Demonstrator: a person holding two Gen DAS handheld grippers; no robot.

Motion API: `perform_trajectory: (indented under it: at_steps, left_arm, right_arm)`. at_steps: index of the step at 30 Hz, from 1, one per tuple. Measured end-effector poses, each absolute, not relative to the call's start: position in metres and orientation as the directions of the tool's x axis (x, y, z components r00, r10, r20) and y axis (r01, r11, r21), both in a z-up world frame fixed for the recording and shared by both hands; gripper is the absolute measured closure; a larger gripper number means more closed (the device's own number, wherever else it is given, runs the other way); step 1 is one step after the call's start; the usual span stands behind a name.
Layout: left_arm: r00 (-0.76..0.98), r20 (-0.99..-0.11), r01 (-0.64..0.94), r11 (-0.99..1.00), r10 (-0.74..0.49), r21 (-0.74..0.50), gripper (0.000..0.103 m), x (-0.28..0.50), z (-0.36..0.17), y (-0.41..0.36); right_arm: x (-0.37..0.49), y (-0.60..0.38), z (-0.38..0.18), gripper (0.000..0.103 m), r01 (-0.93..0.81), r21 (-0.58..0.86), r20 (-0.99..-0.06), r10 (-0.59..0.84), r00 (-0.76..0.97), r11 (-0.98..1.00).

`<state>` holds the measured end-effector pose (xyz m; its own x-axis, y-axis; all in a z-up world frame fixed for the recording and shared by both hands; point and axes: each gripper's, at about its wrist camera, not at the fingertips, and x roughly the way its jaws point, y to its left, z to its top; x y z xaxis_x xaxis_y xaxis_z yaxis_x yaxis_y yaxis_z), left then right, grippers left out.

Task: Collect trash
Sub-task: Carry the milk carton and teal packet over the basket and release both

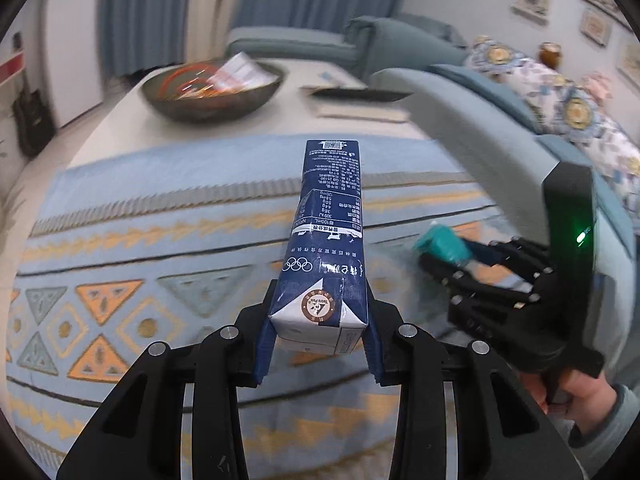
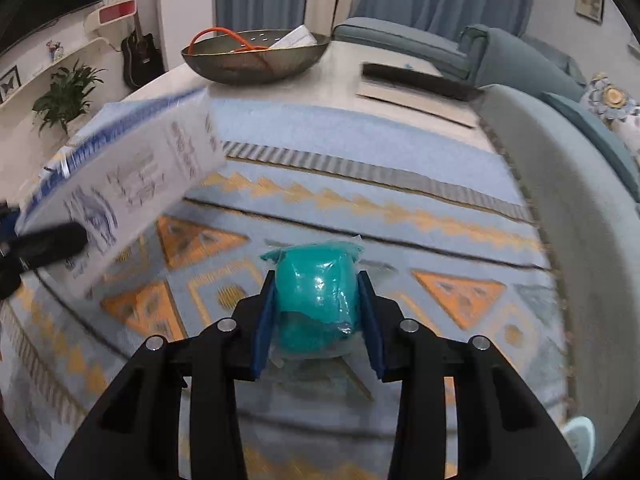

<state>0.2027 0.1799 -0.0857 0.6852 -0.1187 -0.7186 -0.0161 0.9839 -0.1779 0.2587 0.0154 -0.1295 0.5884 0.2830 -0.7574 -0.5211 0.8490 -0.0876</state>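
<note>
My left gripper (image 1: 320,344) is shut on a dark blue milk carton (image 1: 326,236), held lengthwise above the patterned tablecloth. The carton also shows at the left of the right wrist view (image 2: 132,176), blurred, its white side facing me. My right gripper (image 2: 316,320) is shut on a teal plastic-wrapped ball of trash (image 2: 316,292), also above the cloth. In the left wrist view the right gripper (image 1: 444,250) appears at the right with the teal trash (image 1: 440,244) at its tips.
A dark metal bowl (image 1: 212,92) with an orange cord and papers stands at the far end of the table (image 2: 344,76). A flat dark object on a board (image 2: 416,80) lies beside it. A grey chair back (image 2: 560,184) curves along the right. Sofas stand beyond.
</note>
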Motion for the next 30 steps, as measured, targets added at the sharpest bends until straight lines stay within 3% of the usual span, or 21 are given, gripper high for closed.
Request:
perform_trajectory:
  at_steps: [16, 22, 30]
  left_arm:
    - [0.693, -0.582, 0.356, 0.904, -0.425, -0.237, 0.068, 0.135, -0.008, -0.028]
    - [0.648, -0.595, 0.431, 0.873, -0.476, -0.229, 0.068, 0.133, -0.005, -0.104]
    - [0.549, -0.698, 0.456, 0.865, -0.46, -0.211, 0.068, 0.154, -0.047, -0.181]
  right_arm:
    - [0.162, -0.213, -0.011, 0.068, -0.245, -0.128, -0.632, 0.111, 0.767, 0.961]
    - [0.142, -0.297, -0.016, 0.068, -0.112, -0.089, -0.653, 0.027, 0.757, 0.99]
    - [0.132, -0.383, -0.074, 0.068, 0.076, 0.021, -0.761, -0.034, 0.647, 0.997]
